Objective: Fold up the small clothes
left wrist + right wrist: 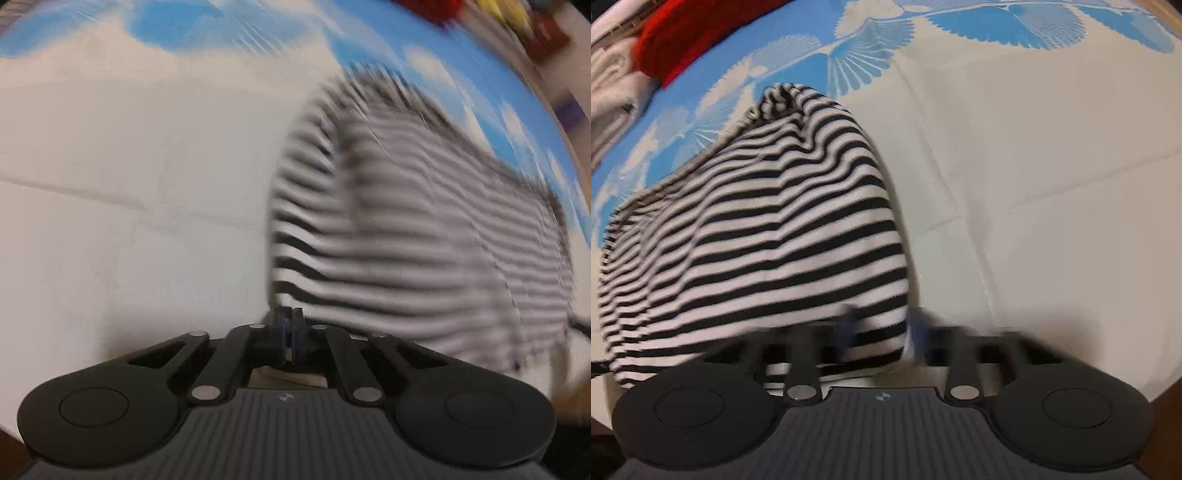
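Note:
A black-and-white striped garment [424, 236] lies on a white sheet, to the right in the blurred left wrist view. My left gripper [290, 317] is shut at its near left corner; whether cloth is pinched I cannot tell. In the right wrist view the garment [775, 229] fills the left half, bunched at its far end. My right gripper [882, 325] is motion-blurred, its fingers [918, 326] apart around the garment's near right corner.
The bed sheet [1052, 166] is white with a blue shell-patterned band [849, 62] at the far side. A red cloth [690, 40] and white folded fabrics [609, 85] lie at the far left. Red and yellow items [480, 14] show blurred at the top right.

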